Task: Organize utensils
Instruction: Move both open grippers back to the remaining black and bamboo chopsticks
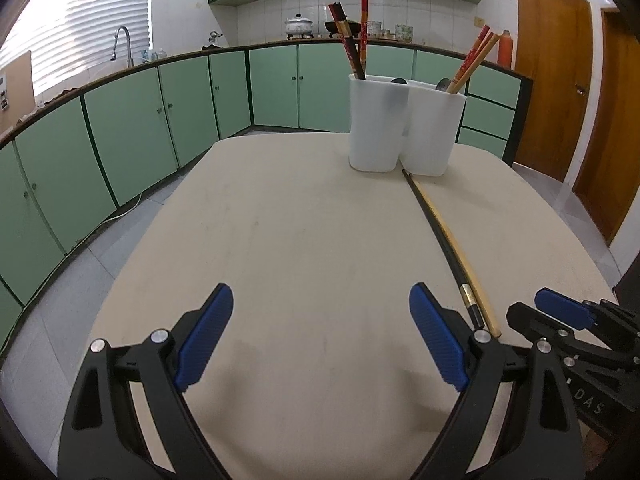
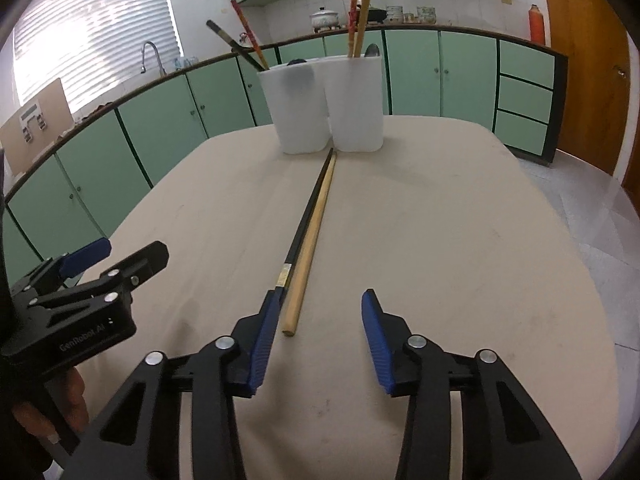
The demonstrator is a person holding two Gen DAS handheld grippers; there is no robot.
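Your right gripper point(image 2: 320, 332), jaws apart & empty, is nearer: chopsticks point(image 2: 306, 236) lie on table point(image 2: 460, 240), long axis running straight ahead to holders point(image 2: 320, 108). Left gripper point(image 1: 320, 336) also agape, w/ nothing.

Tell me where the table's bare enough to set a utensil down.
Bare table lies left of the two chopsticks, and right of them too. It's crowded only at the far edge, where their tips reach the two white holders.
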